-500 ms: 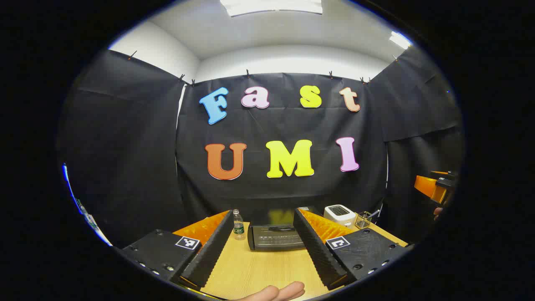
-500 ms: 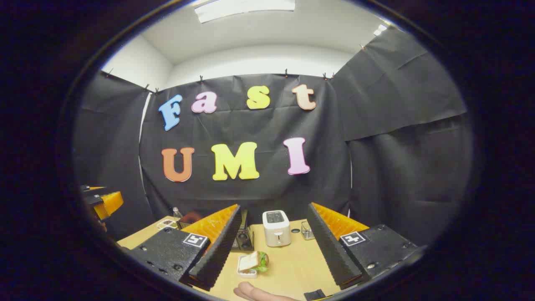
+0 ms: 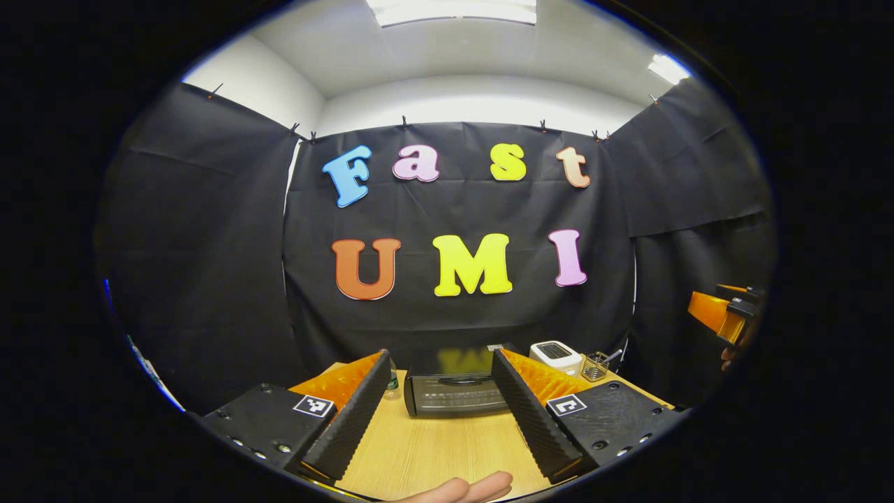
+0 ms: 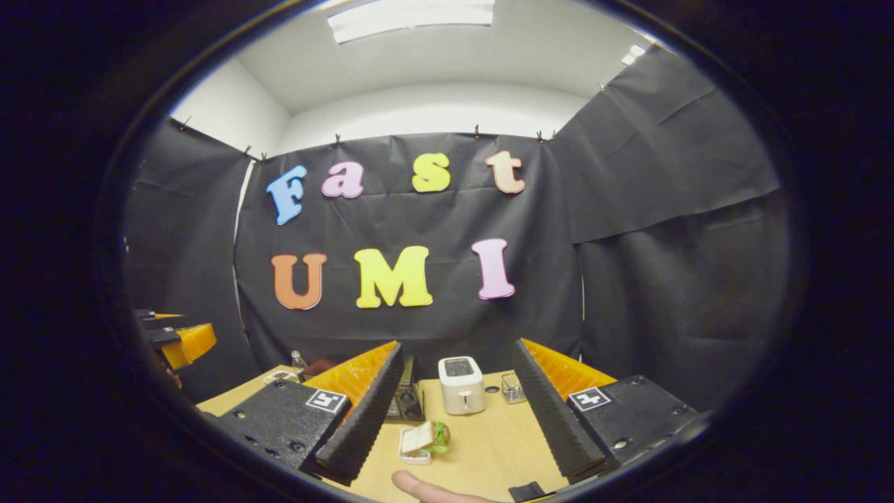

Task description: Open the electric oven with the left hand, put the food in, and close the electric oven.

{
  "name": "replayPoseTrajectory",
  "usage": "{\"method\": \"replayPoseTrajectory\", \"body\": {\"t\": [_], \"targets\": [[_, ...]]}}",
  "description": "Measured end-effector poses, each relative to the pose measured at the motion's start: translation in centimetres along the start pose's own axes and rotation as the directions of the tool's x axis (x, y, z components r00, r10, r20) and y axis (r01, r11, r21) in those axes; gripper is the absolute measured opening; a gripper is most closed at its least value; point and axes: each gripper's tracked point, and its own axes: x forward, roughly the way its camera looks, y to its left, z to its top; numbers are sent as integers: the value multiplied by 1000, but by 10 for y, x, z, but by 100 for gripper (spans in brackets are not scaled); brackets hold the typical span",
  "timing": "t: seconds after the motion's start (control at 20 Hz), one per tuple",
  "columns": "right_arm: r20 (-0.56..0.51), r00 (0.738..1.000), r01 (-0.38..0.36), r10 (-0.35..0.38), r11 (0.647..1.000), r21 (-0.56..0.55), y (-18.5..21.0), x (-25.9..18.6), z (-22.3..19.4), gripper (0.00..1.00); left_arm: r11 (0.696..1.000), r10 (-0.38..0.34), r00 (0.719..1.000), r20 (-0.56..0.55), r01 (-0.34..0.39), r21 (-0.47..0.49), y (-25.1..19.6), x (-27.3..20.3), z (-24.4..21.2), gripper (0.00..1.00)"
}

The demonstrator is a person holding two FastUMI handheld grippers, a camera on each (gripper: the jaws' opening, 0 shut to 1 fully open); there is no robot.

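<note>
The black electric oven [image 3: 455, 393] stands at the back of the wooden table [image 3: 433, 454], its door closed, seen between my left gripper's [image 3: 436, 426] wide-open fingers. In the right gripper view the oven [image 4: 404, 402] is partly hidden behind the left finger. The food, a sandwich with green lettuce in a small white tray [image 4: 423, 440], lies on the table between my right gripper's [image 4: 461, 436] open fingers, well ahead of them. Both grippers hover above the table's near side and hold nothing. The right gripper [image 3: 726, 316] shows at the right edge of the left gripper view, the left gripper [image 4: 178, 341] at the left edge of the right one.
A white toaster [image 4: 460, 383] stands right of the oven, with a small wire holder [image 4: 515, 386] beside it. A water bottle [image 3: 392, 380] stands left of the oven, half behind my finger. A fingertip [image 3: 464, 489] shows at the bottom edge.
The left gripper has swung slightly right, so the oven and bottle have shifted left in its view. The right gripper has tipped up a little.
</note>
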Motion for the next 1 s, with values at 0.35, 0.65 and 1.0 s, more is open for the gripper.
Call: {"method": "replayPoseTrajectory", "body": {"t": [0.35, 0.65, 1.0], "targets": [[34, 999, -13, 14, 1000, -18, -11, -13, 9, 89, 1000, -19, 1000, 3, 19, -16, -7, 7, -1, 95], [23, 999, -40, 40, 999, -6, -24, 7, -1, 90, 999, -49, 998, -43, 50, 10, -25, 69, -26, 95], [99, 995, -19, 23, 999, -43, -58, 31, 9, 89, 997, -79, 979, -190, 73, -37, -55, 186, -100, 95]]}}
